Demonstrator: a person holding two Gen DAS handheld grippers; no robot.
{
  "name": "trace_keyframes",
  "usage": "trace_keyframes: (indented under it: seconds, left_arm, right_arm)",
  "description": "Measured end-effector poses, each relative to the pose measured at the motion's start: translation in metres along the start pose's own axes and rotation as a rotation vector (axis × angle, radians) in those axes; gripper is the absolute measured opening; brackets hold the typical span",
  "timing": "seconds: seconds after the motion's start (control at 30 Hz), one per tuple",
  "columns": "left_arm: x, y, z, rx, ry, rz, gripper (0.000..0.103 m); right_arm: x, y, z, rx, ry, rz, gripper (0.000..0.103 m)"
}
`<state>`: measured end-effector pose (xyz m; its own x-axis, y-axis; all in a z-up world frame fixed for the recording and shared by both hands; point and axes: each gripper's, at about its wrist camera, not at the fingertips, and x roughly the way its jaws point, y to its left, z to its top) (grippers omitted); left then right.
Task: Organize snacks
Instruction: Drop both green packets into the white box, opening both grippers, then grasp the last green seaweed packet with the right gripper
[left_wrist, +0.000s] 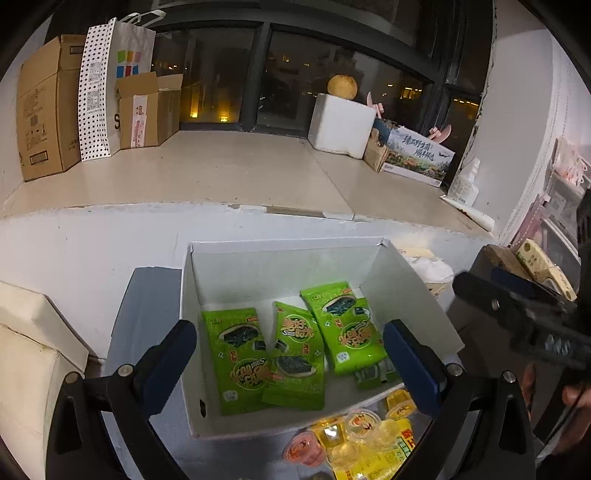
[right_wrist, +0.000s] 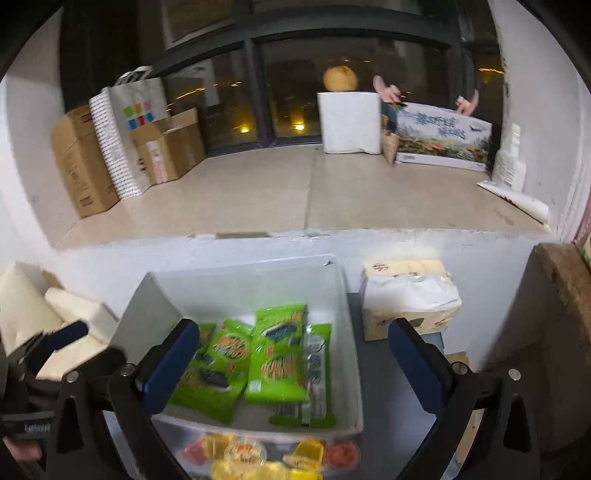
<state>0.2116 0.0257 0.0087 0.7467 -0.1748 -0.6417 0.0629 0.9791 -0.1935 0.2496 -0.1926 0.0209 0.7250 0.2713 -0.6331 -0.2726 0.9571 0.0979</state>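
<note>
A white open box (left_wrist: 221, 273) holds several green seaweed snack packets (left_wrist: 291, 350); the box also shows in the right wrist view (right_wrist: 347, 332) with the packets (right_wrist: 277, 362) inside. Small jelly cups, yellow and red (left_wrist: 354, 435), lie in front of the box, and show in the right wrist view (right_wrist: 258, 454) too. My left gripper (left_wrist: 290, 363) is open and empty above the box's near side. My right gripper (right_wrist: 291, 365) is open and empty above the box. The right gripper also shows in the left wrist view (left_wrist: 524, 314), to the right of the box.
A tissue pack (right_wrist: 406, 295) sits right of the box. A cream cushion (left_wrist: 33, 339) lies at the left. The window ledge (left_wrist: 229, 166) behind carries cardboard boxes (left_wrist: 48, 107), a paper bag (left_wrist: 110, 81), a white foam box (left_wrist: 341, 123) and a printed carton (left_wrist: 417, 155).
</note>
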Motion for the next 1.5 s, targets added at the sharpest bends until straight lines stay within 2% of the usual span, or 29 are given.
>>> trace_keyframes:
  seconds: [0.1, 0.2, 0.37, 0.5, 0.63, 0.8, 0.87, 0.93, 1.0, 1.07, 1.23, 1.5]
  left_arm:
    - [-0.018, -0.005, -0.011, 0.041, -0.019, 0.008, 0.103]
    - [-0.042, -0.008, -0.033, 0.075, -0.046, 0.014, 0.103]
    - [-0.078, 0.001, -0.099, 0.083, -0.048, 0.030, 0.103]
    - [-0.086, 0.009, -0.152, 0.038, 0.013, 0.050, 0.103]
    - [-0.075, 0.002, -0.201, 0.078, 0.113, 0.095, 0.103]
    - [-0.066, 0.000, -0.229, 0.073, 0.180, 0.101, 0.103]
    - [-0.065, -0.002, -0.234, 0.085, 0.190, 0.099, 0.103]
    - [-0.063, -0.004, -0.236, 0.093, 0.199, 0.097, 0.103]
    - [-0.061, -0.005, -0.237, 0.098, 0.209, 0.095, 0.103]
    - [-0.061, -0.006, -0.237, 0.113, 0.215, 0.094, 0.103]
    - [-0.059, -0.012, -0.240, 0.138, 0.233, 0.078, 0.103]
    - [-0.047, -0.023, -0.242, 0.178, 0.283, 0.039, 0.103]
  right_arm:
    - [-0.022, 0.011, -0.018, -0.048, -0.015, 0.008, 0.103]
    - [-0.046, 0.017, -0.050, -0.085, -0.021, 0.020, 0.103]
    - [-0.071, 0.018, -0.124, -0.041, 0.043, 0.060, 0.103]
    - [-0.071, 0.022, -0.186, -0.010, 0.153, 0.037, 0.103]
    - [-0.059, 0.035, -0.223, -0.059, 0.227, 0.018, 0.103]
    - [-0.035, 0.036, -0.243, -0.066, 0.295, 0.003, 0.103]
    - [-0.028, 0.036, -0.249, -0.052, 0.325, 0.022, 0.103]
    - [-0.021, 0.039, -0.256, -0.063, 0.351, 0.005, 0.103]
    - [-0.020, 0.041, -0.259, -0.075, 0.345, -0.057, 0.096]
    - [-0.024, 0.041, -0.258, -0.081, 0.335, -0.064, 0.071]
    - [-0.035, 0.033, -0.259, -0.064, 0.343, -0.017, 0.071]
    - [-0.075, 0.006, -0.264, 0.025, 0.284, 0.022, 0.071]
